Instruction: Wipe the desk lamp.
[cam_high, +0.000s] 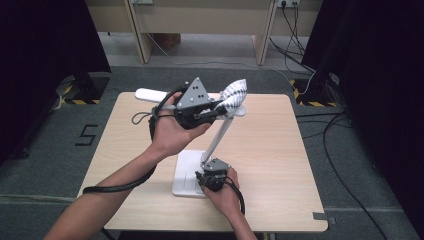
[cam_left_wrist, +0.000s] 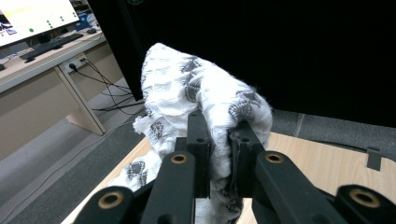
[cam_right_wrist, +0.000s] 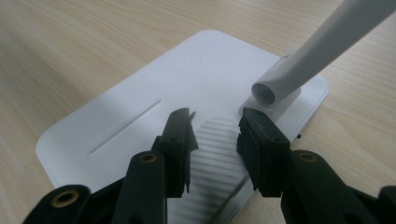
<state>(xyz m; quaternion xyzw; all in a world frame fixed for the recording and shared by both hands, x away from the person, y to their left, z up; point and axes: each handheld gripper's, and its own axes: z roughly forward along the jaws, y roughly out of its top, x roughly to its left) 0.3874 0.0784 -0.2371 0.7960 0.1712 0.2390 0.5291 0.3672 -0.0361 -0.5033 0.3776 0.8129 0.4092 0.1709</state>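
One camera sits high up and looks down on the whole table (cam_high: 260, 150). Another rides on the left tool (cam_left_wrist: 219, 154), very close to a cloth (cam_left_wrist: 196, 88). The third rides on the right tool (cam_right_wrist: 215, 140), close above the white lamp base (cam_right_wrist: 140, 116). All see the table.

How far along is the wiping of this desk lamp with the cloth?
Done: the left gripper is shut on the patterned cloth and raised to the lamp head. In hand: the cloth sits at the top of the lamp arm, while the right gripper, jaws apart, rests on the white base, apparently steadying it. Left: probably the arm and base; how much is already wiped cannot be told.
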